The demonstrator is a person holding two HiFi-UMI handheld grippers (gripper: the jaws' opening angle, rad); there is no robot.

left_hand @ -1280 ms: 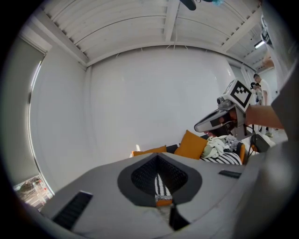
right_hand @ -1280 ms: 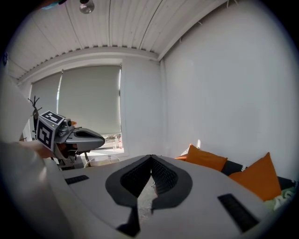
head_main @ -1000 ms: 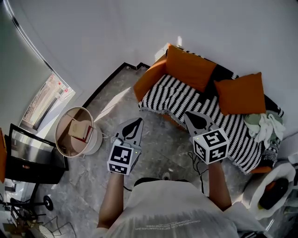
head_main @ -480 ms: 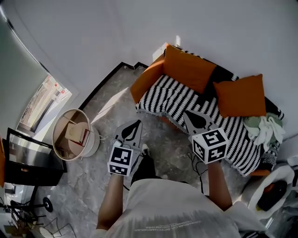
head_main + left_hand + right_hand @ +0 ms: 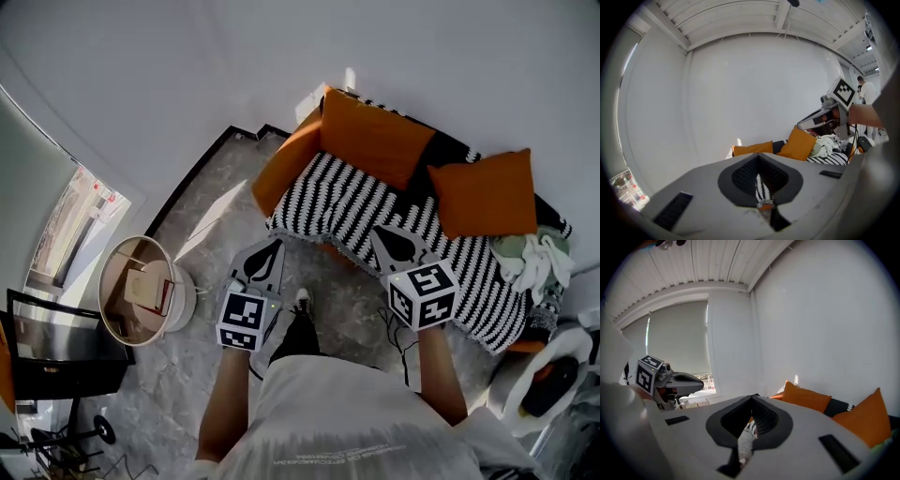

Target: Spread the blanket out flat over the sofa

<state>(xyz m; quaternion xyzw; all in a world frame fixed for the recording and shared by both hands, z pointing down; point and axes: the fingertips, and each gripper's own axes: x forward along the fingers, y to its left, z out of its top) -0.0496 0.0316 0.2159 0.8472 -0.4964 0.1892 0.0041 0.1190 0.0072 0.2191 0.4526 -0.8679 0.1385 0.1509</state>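
Observation:
A black-and-white striped blanket [image 5: 375,211] lies over the seat of an orange sofa [image 5: 286,164], and its fringed edge hangs down the front. Two orange cushions [image 5: 380,136] [image 5: 487,192] lean on the backrest. My left gripper [image 5: 274,246] is shut and empty. It hangs over the floor just short of the blanket's front left edge. My right gripper [image 5: 380,232] is also shut and empty, with its tip over the blanket's front edge. In the left gripper view, my left gripper [image 5: 758,157] points at the sofa, with the right gripper [image 5: 820,119] to its right. In the right gripper view, my right gripper [image 5: 751,398] shows only floor and blanket fringe beyond its tips.
A pile of pale clothes [image 5: 534,253] sits on the sofa's right end. A round white basket [image 5: 141,286] stands on the marble floor at left, next to a black screen [image 5: 56,328]. A black cable [image 5: 398,333] trails on the floor. The person's shoe [image 5: 302,300] is between the grippers.
The person has stepped toward the sofa, and a leg and shoe have come into view. Both grippers have moved closer to the blanket's front edge. Both jaws stayed shut.

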